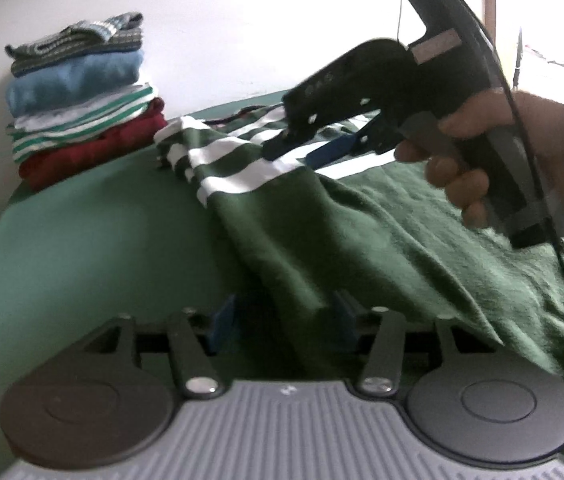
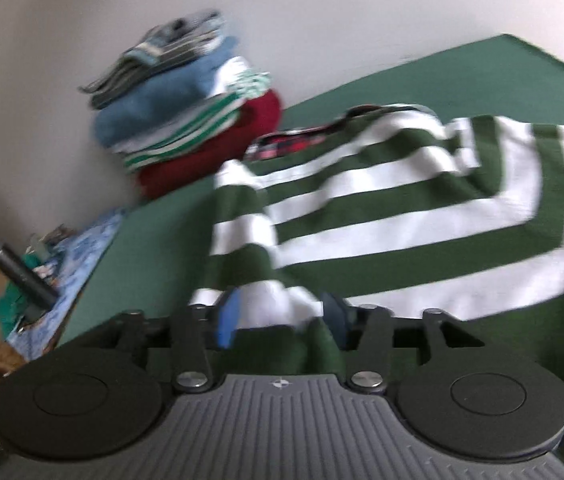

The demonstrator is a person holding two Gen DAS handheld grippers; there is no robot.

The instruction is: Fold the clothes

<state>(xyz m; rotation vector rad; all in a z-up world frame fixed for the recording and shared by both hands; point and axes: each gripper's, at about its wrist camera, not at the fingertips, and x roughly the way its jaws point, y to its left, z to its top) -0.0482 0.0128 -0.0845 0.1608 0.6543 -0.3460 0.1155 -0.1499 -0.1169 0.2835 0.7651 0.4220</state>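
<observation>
Left gripper [image 1: 282, 320] pinching soft green striped shirt [image 1: 322, 232]; right gripper [image 2: 282, 318] clamping its bunched edge.

A flat surface covered in plain green cloth [image 1: 81, 248] carries everything, running ahead of both grippers to a pale wall. On it, ahead and to the left of each tool and close against the wall, sits a stack of folded clothes [image 1: 81, 100], dark red at the bottom, then green-and-white stripes, blue, and a grey striped piece on top. A green garment with white stripes [image 2: 402, 208] lies spread just ahead of the tools, and something red-checked [image 2: 286, 146], perhaps another garment though the view is blurred, shows at its far edge.
</observation>
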